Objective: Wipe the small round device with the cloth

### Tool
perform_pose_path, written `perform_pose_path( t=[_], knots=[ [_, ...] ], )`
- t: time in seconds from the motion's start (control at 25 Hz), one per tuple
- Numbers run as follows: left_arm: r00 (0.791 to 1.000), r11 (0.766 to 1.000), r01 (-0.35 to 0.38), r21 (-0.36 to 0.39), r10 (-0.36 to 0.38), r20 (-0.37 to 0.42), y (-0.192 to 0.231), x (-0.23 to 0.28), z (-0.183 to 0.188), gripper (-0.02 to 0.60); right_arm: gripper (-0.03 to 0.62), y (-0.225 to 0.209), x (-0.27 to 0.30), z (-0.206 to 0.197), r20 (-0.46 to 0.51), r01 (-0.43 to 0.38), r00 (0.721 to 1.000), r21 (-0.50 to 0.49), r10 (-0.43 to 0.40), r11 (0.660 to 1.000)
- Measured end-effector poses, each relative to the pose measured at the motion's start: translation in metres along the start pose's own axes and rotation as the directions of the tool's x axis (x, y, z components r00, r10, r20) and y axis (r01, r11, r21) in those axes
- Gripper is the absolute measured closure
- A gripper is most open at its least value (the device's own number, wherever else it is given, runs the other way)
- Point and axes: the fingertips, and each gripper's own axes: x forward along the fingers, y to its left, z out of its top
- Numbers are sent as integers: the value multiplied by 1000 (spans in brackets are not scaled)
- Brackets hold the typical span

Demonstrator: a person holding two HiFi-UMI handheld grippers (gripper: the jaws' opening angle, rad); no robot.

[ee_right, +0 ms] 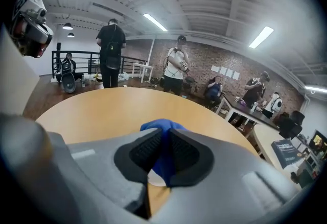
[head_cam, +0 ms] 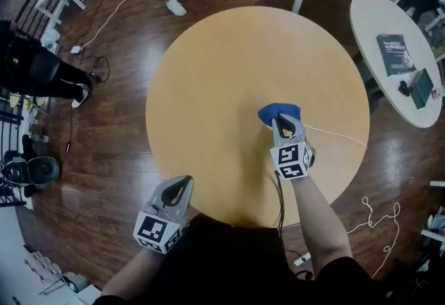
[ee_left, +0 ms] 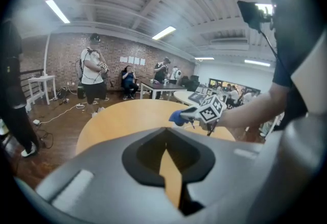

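The right tongs (head_cam: pixel 284 120) pinch a blue cloth (head_cam: pixel 274 112) over the right half of the round bench (head_cam: pixel 222 67). The cloth bunches out past their tips, which point away from the person.

In the right gripper view, a pale round patch (ee_right: pixel 156 180) shows just below the pinched cloth, between the 2 jaws. I take it for the small round device, and most of it is hidden. The thing to wipe therefore lies almost straight under these tongs, slightly towards the person from the cloth's free end. Whether cloth and device touch I cannot tell. A thin white cable (head_cam: pixel 337 134) trails rightward across the bench from there.

The left tongs (head_cam: pixel 182 185) are pressed together on nothing. They hang off the bench's near edge, well apart from the device, so the right hand is clearly the nearer 1.
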Motion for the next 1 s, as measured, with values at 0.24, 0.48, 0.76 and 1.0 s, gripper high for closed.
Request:
perform_pose_path(
  t=[0.24, 0.48, 0.76, 1.0],
  knots=[
    [1000, 1000, -9, -23, 9, 7, 3, -2, -3, 577, 553, 18, 4, 2, -31, -57, 998, -95, 54, 994],
    [1000, 999, -20, -29, 20, 2, 6, -6, -5, 577, 553, 47, 12, -6, -65, -107, 993, -167, 98, 980],
    [999, 999, -36, -21, 35, -14, 10, -12, -8, 577, 553, 72, 22, -16, -95, -165, 984, -189, 150, 968],
    [999, 999, -38, -25, 37, -27, 8, -15, -10, 577, 553, 95, 28, -54, -197, -251, 953, -92, 229, 964]
  ],
)
